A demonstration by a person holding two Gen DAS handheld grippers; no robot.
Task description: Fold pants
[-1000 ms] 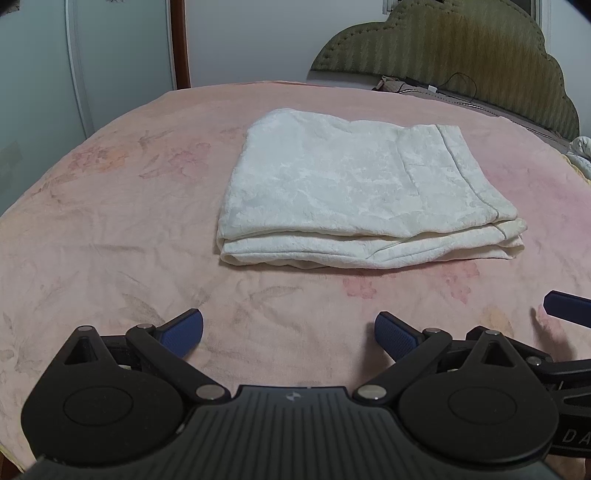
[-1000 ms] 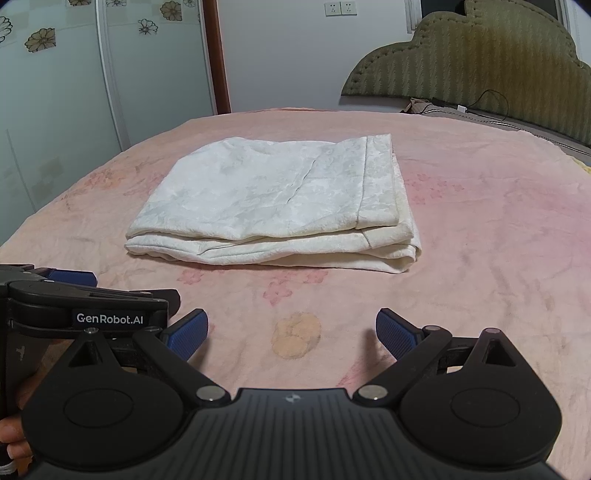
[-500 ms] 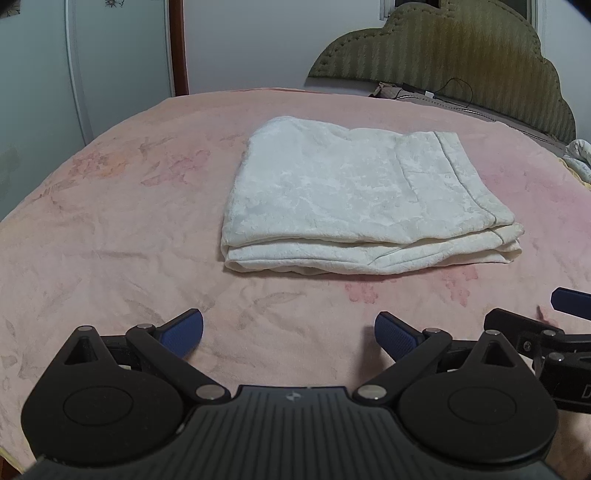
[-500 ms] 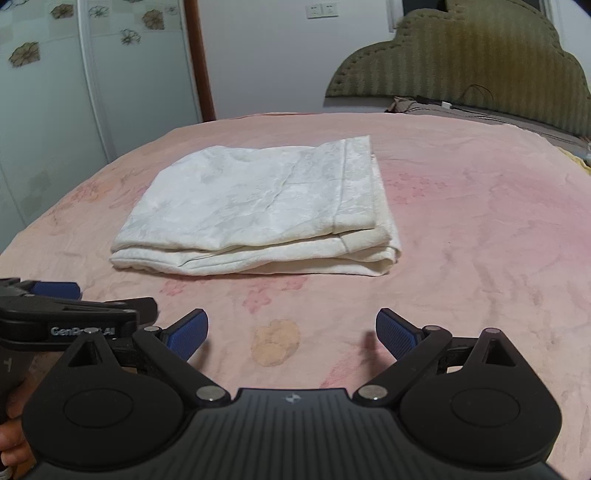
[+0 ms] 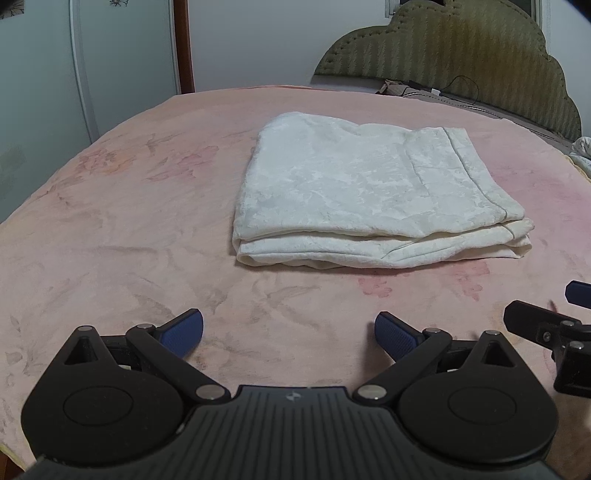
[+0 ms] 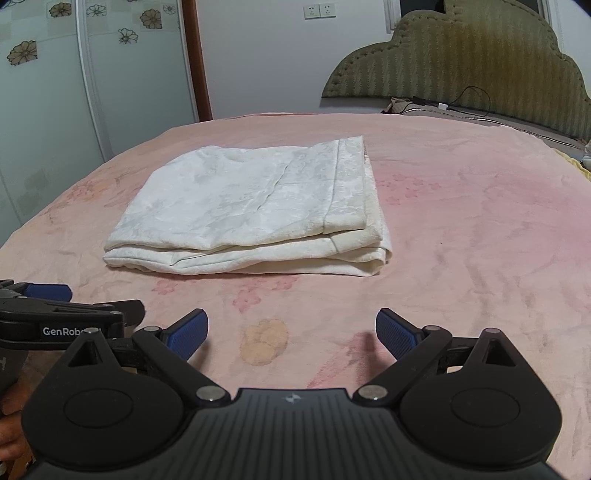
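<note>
The white pants (image 5: 369, 192) lie folded into a flat stack of layers on the pink bedspread (image 5: 129, 221). They also show in the right wrist view (image 6: 258, 210). My left gripper (image 5: 289, 334) is open and empty, held over the bedspread well short of the pants' near edge. My right gripper (image 6: 291, 334) is open and empty too, likewise short of the pants. The right gripper's side shows at the right edge of the left wrist view (image 5: 554, 325). The left gripper shows at the left edge of the right wrist view (image 6: 55, 317).
A green padded headboard (image 6: 461, 62) stands at the back right, with a cable and bedding (image 6: 454, 107) below it. Wardrobe doors (image 6: 92, 81) stand at the left. A wall with sockets (image 6: 319, 11) is behind the bed.
Both grippers have drawn back and risen a little from the pants, staying open. The pants have not moved.
</note>
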